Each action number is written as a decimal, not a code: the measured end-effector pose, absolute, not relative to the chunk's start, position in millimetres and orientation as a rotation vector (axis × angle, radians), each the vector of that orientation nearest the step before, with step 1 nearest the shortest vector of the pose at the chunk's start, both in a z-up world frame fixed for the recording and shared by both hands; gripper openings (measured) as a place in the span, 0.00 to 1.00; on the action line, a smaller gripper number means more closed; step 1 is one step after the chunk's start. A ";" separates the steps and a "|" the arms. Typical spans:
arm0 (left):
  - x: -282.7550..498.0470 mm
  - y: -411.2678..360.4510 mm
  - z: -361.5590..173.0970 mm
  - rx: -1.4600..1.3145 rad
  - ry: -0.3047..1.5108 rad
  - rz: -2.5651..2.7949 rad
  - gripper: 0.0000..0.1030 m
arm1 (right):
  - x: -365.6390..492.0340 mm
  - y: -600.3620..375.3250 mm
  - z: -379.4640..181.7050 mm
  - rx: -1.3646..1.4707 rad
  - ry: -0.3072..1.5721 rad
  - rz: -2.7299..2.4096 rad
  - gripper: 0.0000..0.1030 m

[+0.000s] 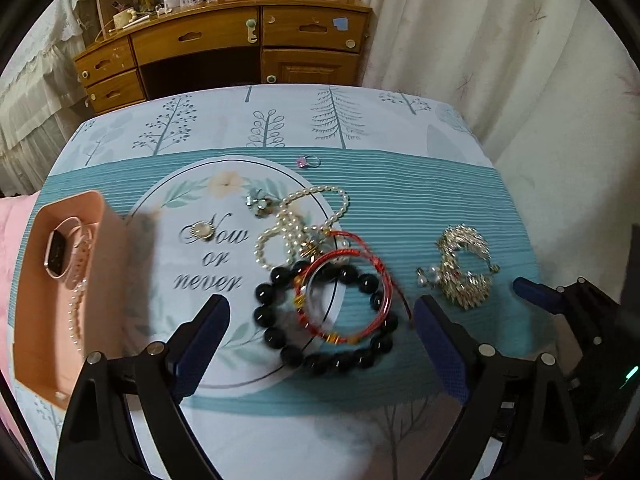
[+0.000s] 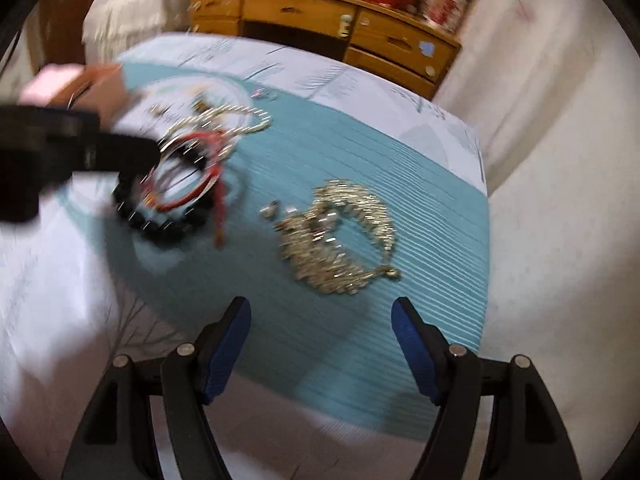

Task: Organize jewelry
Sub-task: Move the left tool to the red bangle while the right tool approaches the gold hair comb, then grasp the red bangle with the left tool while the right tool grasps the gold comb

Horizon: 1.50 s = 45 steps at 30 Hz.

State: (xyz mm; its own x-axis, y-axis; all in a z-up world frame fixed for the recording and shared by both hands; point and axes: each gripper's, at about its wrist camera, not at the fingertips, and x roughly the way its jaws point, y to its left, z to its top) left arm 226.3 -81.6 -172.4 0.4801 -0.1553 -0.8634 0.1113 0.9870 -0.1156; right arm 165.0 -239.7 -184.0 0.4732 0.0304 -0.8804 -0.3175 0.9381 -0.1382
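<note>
Pink box (image 1: 108, 232) holds 1 watch (image 1: 60, 252); approx 7 jewelry pcs on cloth (image 1: 440, 184). Both grippers' fingers (image 1: 440, 340) apart, empty.

The cloth (image 1: 440, 184) bears the one legible text, "Now or never", in dark script inside its pale round medallion. A pearl brooch (image 1: 201, 232) lies on the "N"; the black bead bracelet (image 1: 324, 320) sits just right of "never".

A wooden desk (image 1: 224, 44) with drawers fills the upper middle of the frame, its top cluttered. Pale leaf-patterned curtains (image 1: 500, 40) hang at upper right, lacy white fabric (image 1: 36, 80) at left. Lighting is warm and dim.
</note>
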 end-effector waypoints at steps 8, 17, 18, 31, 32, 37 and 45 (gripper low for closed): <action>235.5 -96.6 -190.9 -0.045 1.020 -0.084 0.89 | 186.9 -259.7 -193.4 -0.192 1.004 0.285 0.81; 240.2 -100.7 -202.8 -0.025 0.996 -0.036 0.85 | 194.4 -255.0 -197.6 -0.201 0.943 0.331 0.91; 239.5 -101.8 -203.3 -0.019 0.992 -0.030 0.84 | 195.0 -254.1 -197.4 -0.202 0.941 0.337 0.92; 235.9 -99.1 -198.9 0.009 0.941 -0.028 0.60 | 200.7 -251.7 -193.2 -0.188 0.927 0.334 0.70; 235.4 -98.6 -197.6 0.007 0.937 -0.029 0.60 | 201.1 -252.5 -192.3 -0.171 0.933 0.338 0.70; 229.3 -92.3 -182.8 -0.009 0.888 -0.060 0.60 | 196.8 -253.1 -185.9 -0.107 0.940 0.344 0.70; 217.1 -72.6 -153.6 -0.034 0.847 -0.097 0.60 | 186.0 -245.1 -165.4 0.021 0.941 0.390 0.70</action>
